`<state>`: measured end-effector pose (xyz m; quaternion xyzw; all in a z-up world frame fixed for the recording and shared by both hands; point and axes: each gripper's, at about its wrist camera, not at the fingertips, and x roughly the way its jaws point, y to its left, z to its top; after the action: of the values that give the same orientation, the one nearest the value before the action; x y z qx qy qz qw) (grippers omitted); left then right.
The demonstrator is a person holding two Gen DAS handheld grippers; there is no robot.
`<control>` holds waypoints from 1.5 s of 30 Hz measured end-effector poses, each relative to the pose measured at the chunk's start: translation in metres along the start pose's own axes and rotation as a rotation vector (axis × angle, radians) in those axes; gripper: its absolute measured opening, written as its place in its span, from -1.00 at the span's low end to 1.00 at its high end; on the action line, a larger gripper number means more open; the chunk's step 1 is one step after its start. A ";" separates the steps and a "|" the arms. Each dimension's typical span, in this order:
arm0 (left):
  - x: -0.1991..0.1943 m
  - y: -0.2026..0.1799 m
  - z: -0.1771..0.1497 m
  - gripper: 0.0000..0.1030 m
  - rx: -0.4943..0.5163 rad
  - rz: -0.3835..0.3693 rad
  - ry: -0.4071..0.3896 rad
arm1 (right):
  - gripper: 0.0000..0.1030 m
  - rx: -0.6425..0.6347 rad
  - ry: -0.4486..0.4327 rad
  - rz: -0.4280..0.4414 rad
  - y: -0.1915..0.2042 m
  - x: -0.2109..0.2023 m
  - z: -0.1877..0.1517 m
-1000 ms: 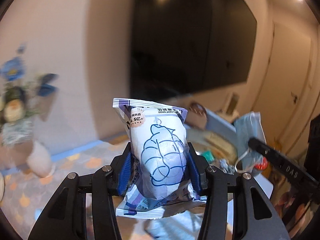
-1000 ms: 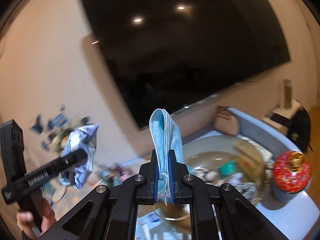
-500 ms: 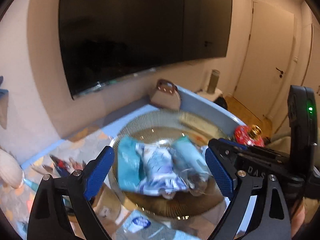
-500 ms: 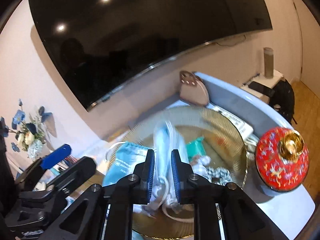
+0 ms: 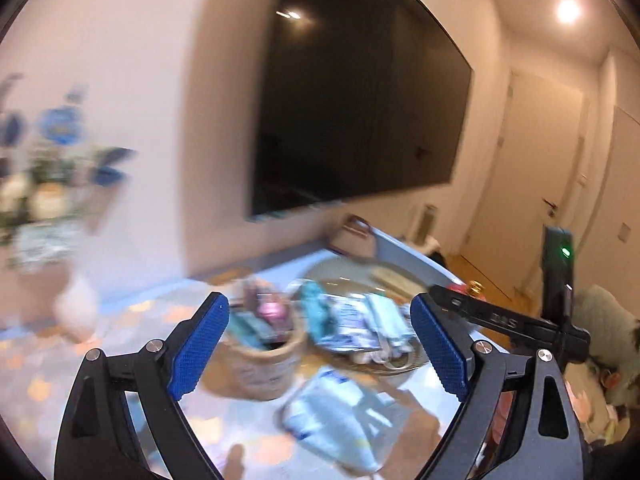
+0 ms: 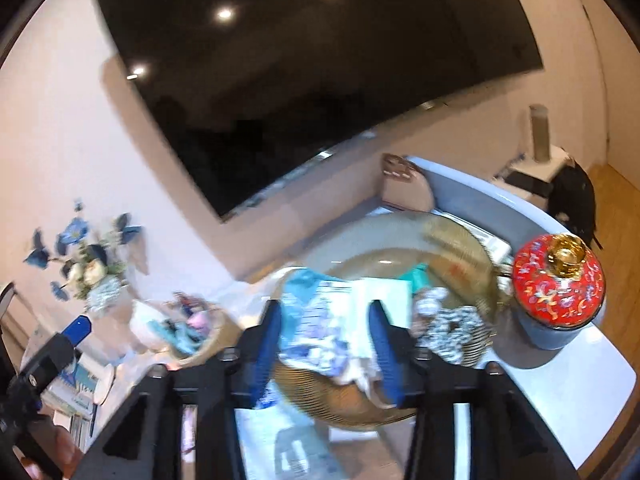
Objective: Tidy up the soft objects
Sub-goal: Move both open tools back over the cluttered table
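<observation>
- Left claw (image 5: 320,344): jaws spread wide, nothing between the blue pads (image 5: 199,344); they frame a small woven basket (image 5: 262,364) and the gold ribbed plate (image 5: 394,364) on the table (image 5: 224,420)
- Right claw (image 6: 326,346): jaws have just been opening – half spread above the gold ribbed plate (image 6: 460,240), pads pressing on nothing
- Face mask (image 6: 384,312): lies on the plate between the right pads, beside a blue-and-white sachet (image 6: 316,320)
- A clear packet (image 5: 332,412) lies on the table in front of the plate
- A red lidded jar (image 6: 558,284) stands just right of the plate
- Left view is motion-blurred – plate contents not distinguishable there
</observation>
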<state>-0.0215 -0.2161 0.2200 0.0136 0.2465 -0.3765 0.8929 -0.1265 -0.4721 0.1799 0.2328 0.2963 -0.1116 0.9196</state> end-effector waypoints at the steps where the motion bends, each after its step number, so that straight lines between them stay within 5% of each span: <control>1: -0.015 0.010 -0.002 0.78 -0.012 0.035 -0.017 | 0.04 -0.010 -0.010 0.014 0.009 -0.005 -0.004; 9: -0.122 0.111 -0.045 0.78 -0.195 0.257 -0.115 | 0.23 -0.266 0.069 0.255 0.131 -0.005 -0.069; 16: -0.126 0.194 -0.141 0.78 -0.389 0.454 0.017 | 0.24 -0.435 0.217 0.327 0.194 0.042 -0.153; 27: -0.061 0.238 -0.220 0.78 -0.468 0.570 0.237 | 0.26 -0.497 0.401 0.213 0.196 0.114 -0.222; 31: -0.034 0.236 -0.224 0.94 -0.402 0.664 0.398 | 0.54 -0.498 0.417 0.198 0.194 0.117 -0.222; 33: -0.030 0.231 -0.225 0.97 -0.371 0.677 0.413 | 0.69 -0.509 0.416 0.200 0.194 0.117 -0.221; 45: -0.032 0.230 -0.225 0.98 -0.384 0.670 0.411 | 0.77 -0.440 0.435 0.199 0.183 0.121 -0.215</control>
<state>0.0192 0.0173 -0.0006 0.0012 0.4667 -0.0030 0.8844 -0.0733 -0.2149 0.0199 0.0747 0.4787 0.0981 0.8693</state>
